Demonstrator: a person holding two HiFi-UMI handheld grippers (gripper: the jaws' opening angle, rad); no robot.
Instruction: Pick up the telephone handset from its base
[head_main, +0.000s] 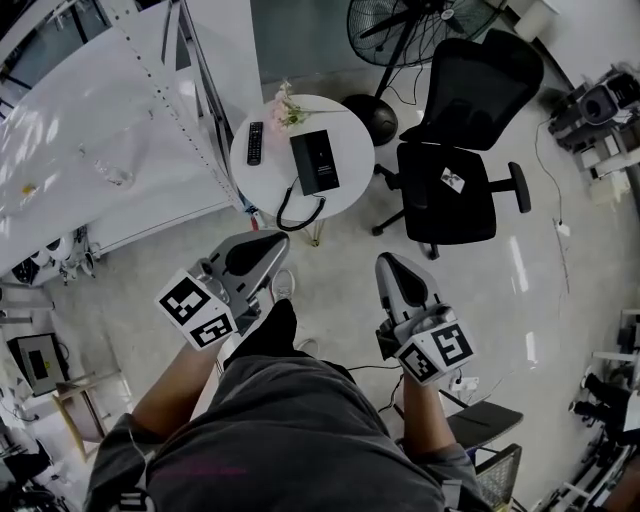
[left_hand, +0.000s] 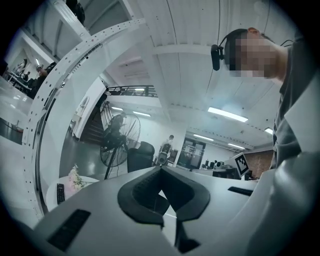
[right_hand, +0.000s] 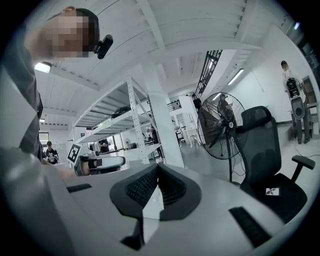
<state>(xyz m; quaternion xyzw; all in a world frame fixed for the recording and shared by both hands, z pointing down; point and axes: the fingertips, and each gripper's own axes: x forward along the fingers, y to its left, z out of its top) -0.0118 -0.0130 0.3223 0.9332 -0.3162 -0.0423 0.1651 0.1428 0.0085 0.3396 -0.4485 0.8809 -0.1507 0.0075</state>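
The black telephone (head_main: 316, 161) lies flat on a small round white table (head_main: 345, 190) ahead of me, and a black cord (head_main: 298, 211) loops off the table's near edge. I cannot make out the handset apart from the base. My left gripper (head_main: 264, 244) and right gripper (head_main: 388, 265) are held level above the floor, well short of the table, both shut and empty. In the left gripper view the jaws (left_hand: 161, 170) meet, and the gripper body hides the phone. The right gripper (right_hand: 158, 167) faces the chair and the fan.
A black remote (head_main: 254, 142) and pale flowers (head_main: 288, 105) share the table. A black office chair (head_main: 455, 170) stands right of it, and a floor fan (head_main: 400, 25) is behind. A white shelving frame (head_main: 120, 120) runs along the left. My foot (head_main: 274, 330) is on the glossy floor.
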